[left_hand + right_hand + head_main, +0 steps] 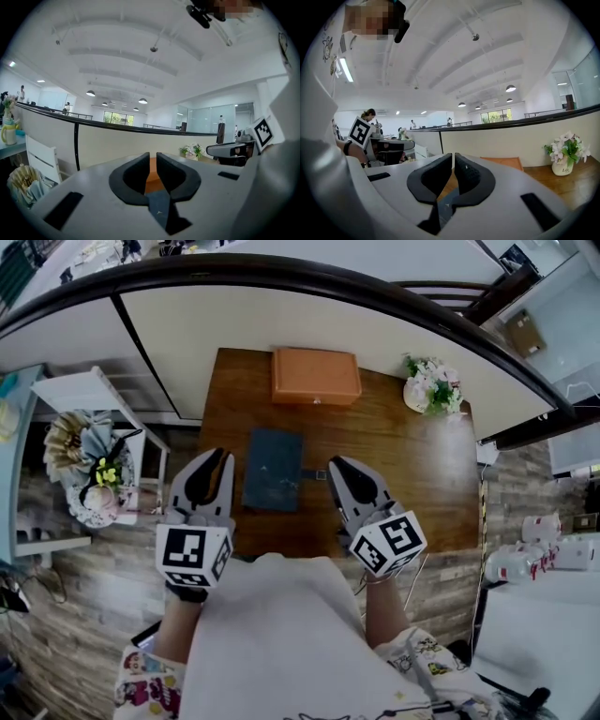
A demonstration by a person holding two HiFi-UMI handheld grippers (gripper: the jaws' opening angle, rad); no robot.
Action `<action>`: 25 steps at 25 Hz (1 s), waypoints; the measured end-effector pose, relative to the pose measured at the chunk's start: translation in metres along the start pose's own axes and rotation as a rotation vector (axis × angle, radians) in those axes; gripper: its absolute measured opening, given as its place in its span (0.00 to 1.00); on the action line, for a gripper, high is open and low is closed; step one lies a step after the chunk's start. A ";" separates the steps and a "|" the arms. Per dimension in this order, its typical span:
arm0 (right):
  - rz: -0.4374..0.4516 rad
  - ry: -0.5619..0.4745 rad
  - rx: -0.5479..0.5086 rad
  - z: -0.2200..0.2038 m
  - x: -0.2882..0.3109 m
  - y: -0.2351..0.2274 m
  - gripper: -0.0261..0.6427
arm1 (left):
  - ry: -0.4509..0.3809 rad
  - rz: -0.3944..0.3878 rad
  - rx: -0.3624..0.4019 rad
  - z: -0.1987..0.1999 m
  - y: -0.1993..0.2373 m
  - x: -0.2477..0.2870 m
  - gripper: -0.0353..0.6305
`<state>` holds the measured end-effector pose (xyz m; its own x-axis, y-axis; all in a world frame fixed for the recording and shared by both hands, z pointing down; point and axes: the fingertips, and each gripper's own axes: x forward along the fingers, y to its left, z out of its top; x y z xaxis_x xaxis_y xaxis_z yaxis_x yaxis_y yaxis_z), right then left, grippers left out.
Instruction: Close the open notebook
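Note:
A dark blue notebook lies closed and flat in the middle of the brown wooden table. My left gripper hovers over the near edge, just left of the notebook, jaws drawn together with nothing between them. My right gripper hangs just right of it, also shut and empty. Neither touches the notebook. In the left gripper view the gripper shows only a thin slit, with the notebook below it. In the right gripper view the gripper is the same, above the notebook.
An orange box sits at the table's far edge. A white pot of flowers stands at the far right corner. A curved low wall with a dark rail runs behind the table. A white chair and a bouquet are at the left.

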<state>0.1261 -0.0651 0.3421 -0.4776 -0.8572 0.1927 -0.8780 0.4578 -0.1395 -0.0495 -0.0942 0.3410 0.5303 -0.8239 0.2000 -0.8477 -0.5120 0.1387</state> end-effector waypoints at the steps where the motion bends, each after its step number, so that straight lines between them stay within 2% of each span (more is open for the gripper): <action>1: 0.001 -0.005 0.000 0.002 0.000 -0.001 0.06 | -0.001 -0.004 -0.003 0.001 -0.001 0.001 0.11; 12: -0.028 -0.024 -0.010 0.009 0.000 -0.009 0.04 | -0.008 -0.046 -0.043 0.002 -0.001 0.008 0.06; 25: -0.077 -0.016 0.007 0.003 0.000 -0.020 0.04 | -0.005 -0.053 -0.058 0.001 0.007 0.013 0.05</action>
<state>0.1439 -0.0747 0.3418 -0.4078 -0.8936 0.1873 -0.9119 0.3886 -0.1317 -0.0492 -0.1085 0.3438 0.5741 -0.7973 0.1863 -0.8163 -0.5399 0.2053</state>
